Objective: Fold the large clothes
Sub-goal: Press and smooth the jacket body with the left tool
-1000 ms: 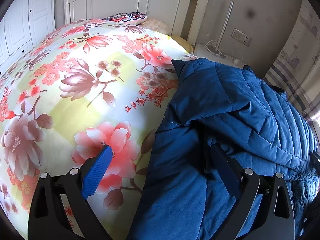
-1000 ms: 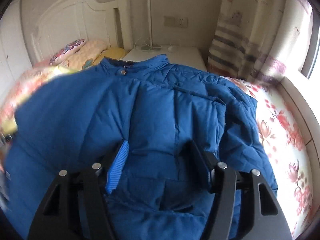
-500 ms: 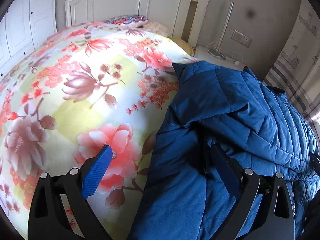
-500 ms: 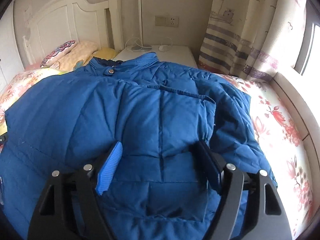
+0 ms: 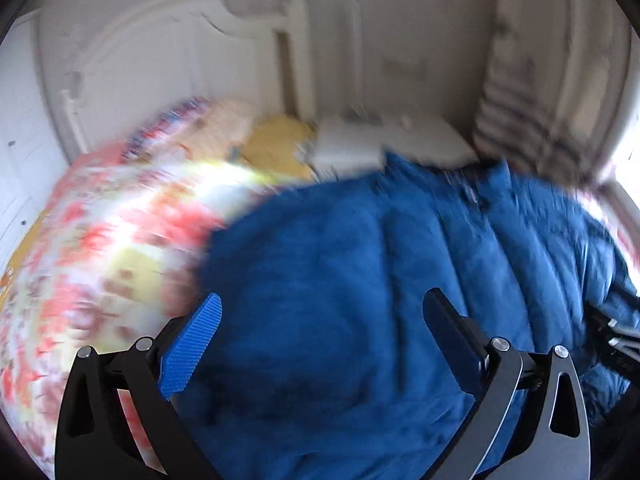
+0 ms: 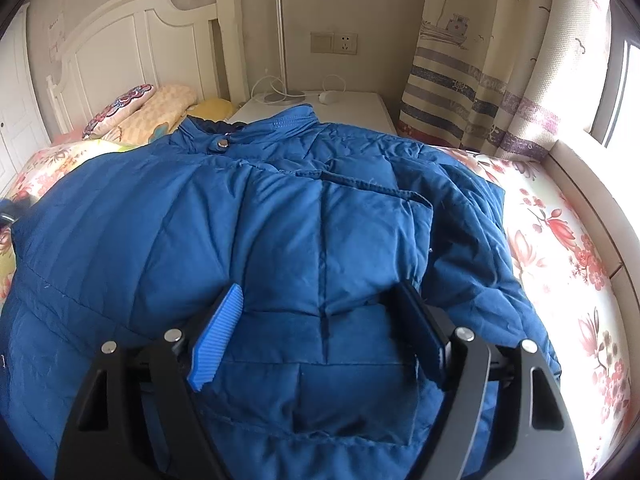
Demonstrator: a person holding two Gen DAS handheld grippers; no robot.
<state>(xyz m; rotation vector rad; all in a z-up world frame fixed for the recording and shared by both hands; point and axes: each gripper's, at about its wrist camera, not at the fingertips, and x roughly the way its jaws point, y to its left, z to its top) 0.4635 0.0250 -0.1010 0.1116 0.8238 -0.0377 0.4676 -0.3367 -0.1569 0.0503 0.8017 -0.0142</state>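
Observation:
A blue quilted jacket (image 6: 200, 240) lies spread on the bed, collar toward the headboard, with a sleeve folded across its front. My right gripper (image 6: 320, 290) hovers low over the folded part, jaws wide open, pads clear of the fabric. The left wrist view is blurred by motion. In it my left gripper (image 5: 323, 300) stands open above the jacket (image 5: 360, 260), nothing pinched between its fingers. Its left fingertip (image 5: 200, 332) sits near the jacket's edge by the floral cover.
The floral bedspread (image 6: 560, 240) shows on both sides of the jacket (image 5: 100, 240). Pillows (image 6: 140, 108) lie against the white headboard (image 6: 120, 48). A white nightstand (image 6: 340, 104) with a lamp pole stands behind, and a striped curtain (image 6: 480, 60) hangs at the right by the window.
The left gripper has swung to the right, from the jacket's edge to over its body, and its view has blurred. The right gripper's jaws have spread wider and it has stayed in place.

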